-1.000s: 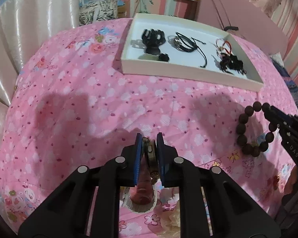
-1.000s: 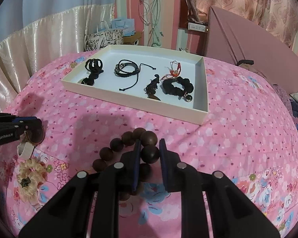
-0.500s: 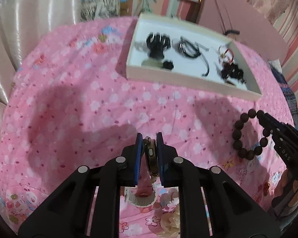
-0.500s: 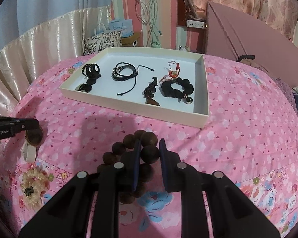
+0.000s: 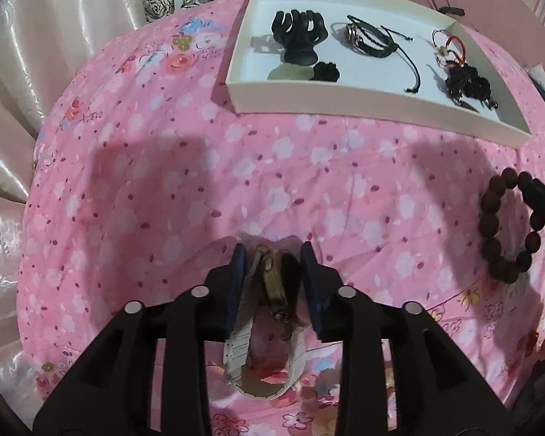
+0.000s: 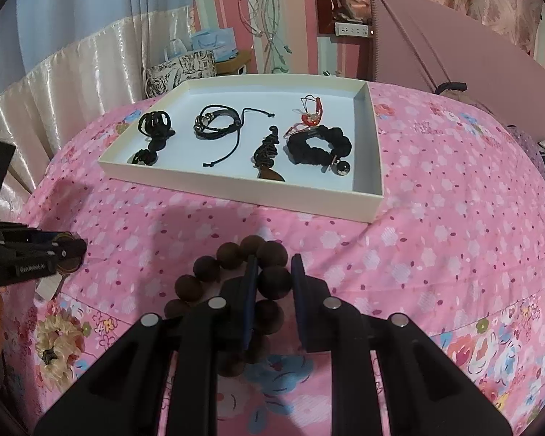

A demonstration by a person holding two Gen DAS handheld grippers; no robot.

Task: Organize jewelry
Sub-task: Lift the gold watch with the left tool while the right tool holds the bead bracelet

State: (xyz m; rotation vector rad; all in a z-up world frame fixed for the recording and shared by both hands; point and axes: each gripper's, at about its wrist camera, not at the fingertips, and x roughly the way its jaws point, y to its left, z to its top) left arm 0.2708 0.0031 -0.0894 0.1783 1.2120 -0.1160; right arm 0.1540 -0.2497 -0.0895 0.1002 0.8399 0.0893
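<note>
A gold-faced watch [image 5: 276, 287] with a pale link strap stands on edge on the pink floral bedspread between the jaws of my left gripper [image 5: 273, 252]. The jaws are opening and a gap shows on each side of the watch. My right gripper [image 6: 274, 261] is shut on one bead of a dark brown wooden bead bracelet [image 6: 207, 267], whose loop hangs to the left above the bed. The left wrist view has that bracelet [image 5: 488, 223] at the right edge. A white tray [image 6: 236, 189] lies farther back on the bed.
The tray [image 5: 345, 98] holds a black claw clip [image 5: 301, 36], a black cord bracelet [image 5: 367, 38], a red charm [image 6: 310, 116] and a black scrunchie [image 6: 319, 145]. A cream scrunchie [image 6: 54, 341] lies at the near left. Curtains hang left, and a pink headboard [image 6: 454, 47] stands behind.
My left gripper has sunk toward the bed and moved nearer the tray, and its jaws have spread off the watch. The right gripper still grips the bead.
</note>
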